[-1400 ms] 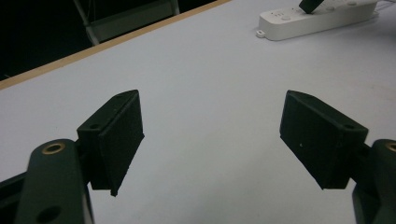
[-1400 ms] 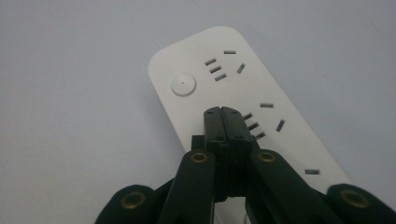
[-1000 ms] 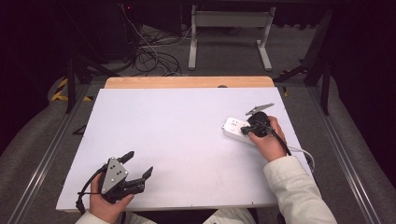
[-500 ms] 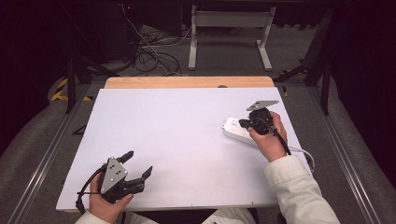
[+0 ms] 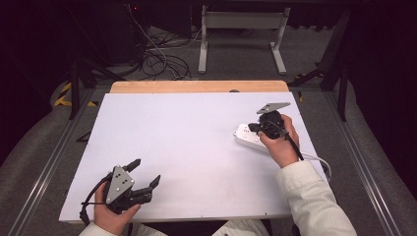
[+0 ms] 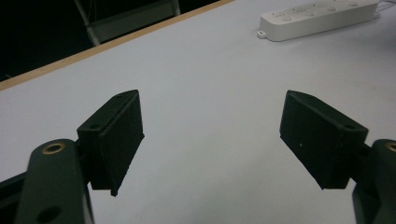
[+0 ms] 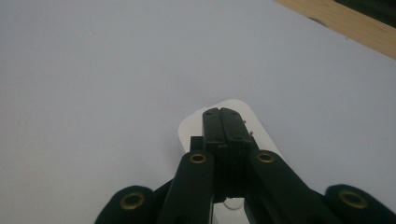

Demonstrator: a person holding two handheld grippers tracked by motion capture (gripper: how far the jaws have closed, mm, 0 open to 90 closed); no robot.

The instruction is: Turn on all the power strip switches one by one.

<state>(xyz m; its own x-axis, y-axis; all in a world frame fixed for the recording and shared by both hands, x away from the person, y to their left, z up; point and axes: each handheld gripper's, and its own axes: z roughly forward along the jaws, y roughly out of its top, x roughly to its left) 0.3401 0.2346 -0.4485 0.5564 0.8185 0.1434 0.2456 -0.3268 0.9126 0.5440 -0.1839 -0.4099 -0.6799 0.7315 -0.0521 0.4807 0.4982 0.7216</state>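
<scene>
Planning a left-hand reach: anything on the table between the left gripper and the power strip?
Nothing. In the left gripper view, bare white table runs from the open left gripper to the power strip; the high view shows the same.

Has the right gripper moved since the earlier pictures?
Yes. The shut right gripper has shifted slightly toward the table's far edge, along the white power strip.

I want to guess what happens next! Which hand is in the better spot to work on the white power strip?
Probably the right. Its shut tongs sit over the power strip; the open left tongs are far across the table.
</scene>
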